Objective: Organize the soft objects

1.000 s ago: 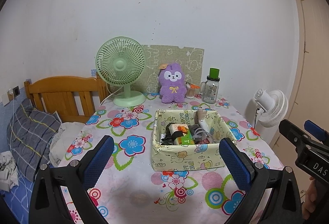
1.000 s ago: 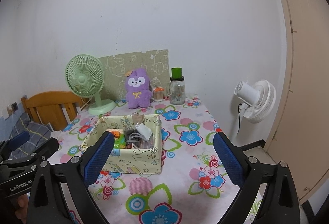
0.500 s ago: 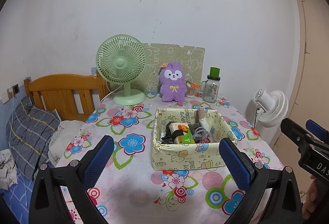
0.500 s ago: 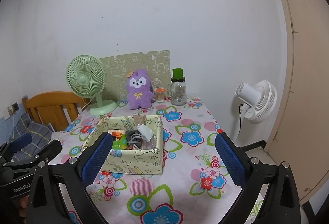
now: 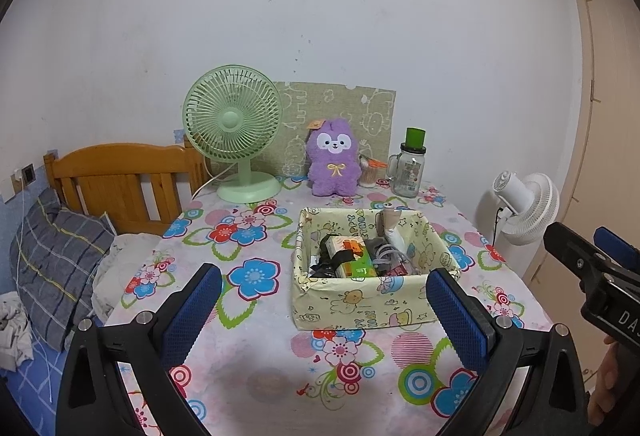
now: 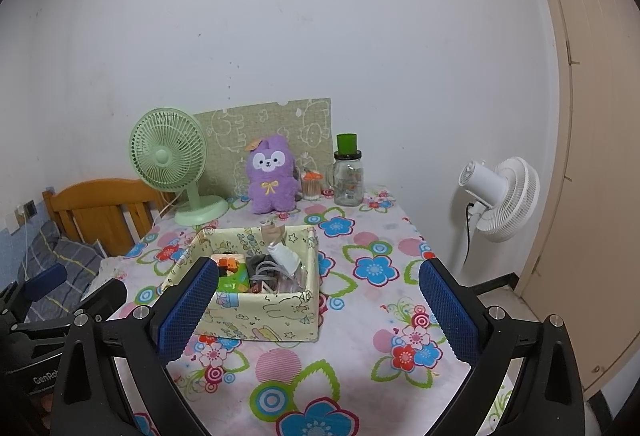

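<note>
One purple plush toy [image 5: 333,157] sits upright in the upper centre of the frame, at the far edge of the table [image 5: 256,348], between the green fan [image 5: 232,123] and the glass jar [image 5: 409,171]. It looks light and soft; I would squeeze its body at mid height. Left gripper [image 5: 320,312] and right gripper [image 6: 316,308] are both spread wide and empty, low in the frame, well apart from the toy.
</note>
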A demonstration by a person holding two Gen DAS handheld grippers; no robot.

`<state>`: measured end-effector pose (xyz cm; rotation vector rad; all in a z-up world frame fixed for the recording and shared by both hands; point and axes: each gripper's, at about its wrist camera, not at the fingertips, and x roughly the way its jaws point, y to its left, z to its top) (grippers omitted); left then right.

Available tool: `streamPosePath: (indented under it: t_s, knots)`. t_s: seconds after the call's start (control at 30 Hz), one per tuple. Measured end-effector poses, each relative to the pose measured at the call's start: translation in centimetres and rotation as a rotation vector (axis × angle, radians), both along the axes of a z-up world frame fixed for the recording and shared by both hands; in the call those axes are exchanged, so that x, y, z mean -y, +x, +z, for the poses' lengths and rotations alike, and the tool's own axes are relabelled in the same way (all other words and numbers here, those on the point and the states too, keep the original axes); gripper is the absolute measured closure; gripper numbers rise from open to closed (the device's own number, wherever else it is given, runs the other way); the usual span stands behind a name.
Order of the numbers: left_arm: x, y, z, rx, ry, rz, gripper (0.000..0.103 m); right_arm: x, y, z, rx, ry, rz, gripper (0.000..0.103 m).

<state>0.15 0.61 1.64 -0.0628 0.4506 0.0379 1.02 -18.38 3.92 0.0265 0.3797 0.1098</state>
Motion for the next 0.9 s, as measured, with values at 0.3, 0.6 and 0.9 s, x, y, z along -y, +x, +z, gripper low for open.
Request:
streamPosePath:
  t_s: [0.3,0.6,0.9]
  knots:
    - [-0.17,0.17,-0.35,-0.009,-0.010,-0.002,0.000,0.05,0.38,-0.09,-0.009,0.003,-0.004,0.002]
    - [-0.26,0.21,-0.43,-0.012,-0.012,-0.001,0.000,-0.05,0.46,-0.15,-0.008,-0.001,-0.005,0.001]
    - [-0.31,0.40,-0.59,-0.017,-0.014,-0.001,0.000,-0.14,0.55,-0.24,-0.011,0.001,-0.004,0.001]
